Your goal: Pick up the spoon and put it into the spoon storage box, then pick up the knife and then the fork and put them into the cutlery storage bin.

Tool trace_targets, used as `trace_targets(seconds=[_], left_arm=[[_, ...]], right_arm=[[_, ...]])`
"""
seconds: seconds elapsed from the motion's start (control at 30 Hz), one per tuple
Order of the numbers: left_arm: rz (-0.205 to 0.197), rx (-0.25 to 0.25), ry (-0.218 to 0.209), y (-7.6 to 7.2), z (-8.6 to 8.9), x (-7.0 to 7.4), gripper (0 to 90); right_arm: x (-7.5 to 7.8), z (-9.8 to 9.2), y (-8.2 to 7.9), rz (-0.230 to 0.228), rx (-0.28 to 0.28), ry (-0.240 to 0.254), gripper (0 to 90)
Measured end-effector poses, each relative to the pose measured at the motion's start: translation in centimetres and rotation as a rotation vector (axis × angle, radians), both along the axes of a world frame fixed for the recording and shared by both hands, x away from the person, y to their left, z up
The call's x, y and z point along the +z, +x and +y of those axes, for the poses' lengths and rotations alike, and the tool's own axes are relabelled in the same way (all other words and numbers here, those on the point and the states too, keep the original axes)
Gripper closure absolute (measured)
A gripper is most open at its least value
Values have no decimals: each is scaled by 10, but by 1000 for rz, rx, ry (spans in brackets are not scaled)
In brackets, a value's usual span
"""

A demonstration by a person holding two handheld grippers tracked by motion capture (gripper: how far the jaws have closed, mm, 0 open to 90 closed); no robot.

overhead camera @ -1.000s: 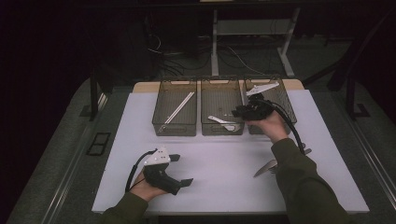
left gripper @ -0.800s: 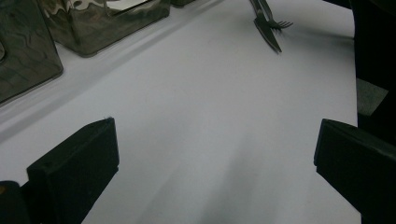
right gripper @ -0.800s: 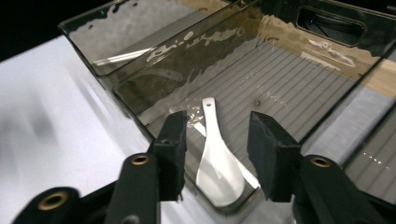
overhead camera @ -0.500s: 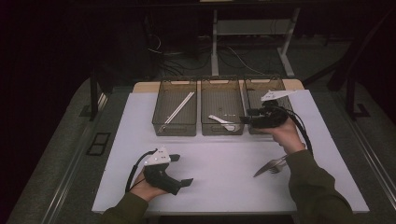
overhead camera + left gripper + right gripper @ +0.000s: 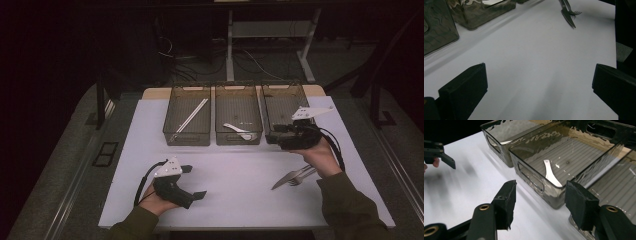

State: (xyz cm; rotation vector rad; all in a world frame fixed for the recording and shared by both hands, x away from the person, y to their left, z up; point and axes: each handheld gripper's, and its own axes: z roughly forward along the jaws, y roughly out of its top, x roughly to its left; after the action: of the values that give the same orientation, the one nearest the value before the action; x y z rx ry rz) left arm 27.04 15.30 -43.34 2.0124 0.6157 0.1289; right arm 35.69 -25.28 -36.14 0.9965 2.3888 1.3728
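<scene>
bins (image 5: 238, 141): smoky grey | table (image 5: 240, 195): white | spoon (image 5: 552, 175): silver

Three bins (image 5: 238, 120) at twelve o'clock – two chopsticks (image 5: 192, 113), one spoon (image 5: 236, 129); one knife (image 5: 287, 177) and one fork (image 5: 303, 176) at four.

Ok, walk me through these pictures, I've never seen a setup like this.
A person at a white table holds a two-jaw gripper in each hand. One picture is from a camera above; the other two are from cameras riding on the grippers, looking along their black jaws. The left gripper rests low, open and empty. The right gripper is at the trays, its jaws just opened, nothing between them. Three clear trays stand in a row: left holds chopsticks, middle a spoon. A knife and fork lie on the table.
</scene>
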Motion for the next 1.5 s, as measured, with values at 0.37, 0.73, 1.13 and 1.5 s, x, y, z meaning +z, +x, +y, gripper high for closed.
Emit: trace_targets(seconds=[0.37,0.73,1.13,1.5], left_arm=[[-3,-5,-1,0,0,1,0],[-3,-3,-1,-1,0,1,0],[-3,1,0,-1,1,2,0],[-5,-1,-3,0,0,1,0]], right_arm=[[-8,-22,-14,16,-30,-29,427],[-15,-51,-29,38,-81,-45,475],[-27,-86,-39,66,-136,-90,627],[-44,-114,-40,115,-206,-167,858]])
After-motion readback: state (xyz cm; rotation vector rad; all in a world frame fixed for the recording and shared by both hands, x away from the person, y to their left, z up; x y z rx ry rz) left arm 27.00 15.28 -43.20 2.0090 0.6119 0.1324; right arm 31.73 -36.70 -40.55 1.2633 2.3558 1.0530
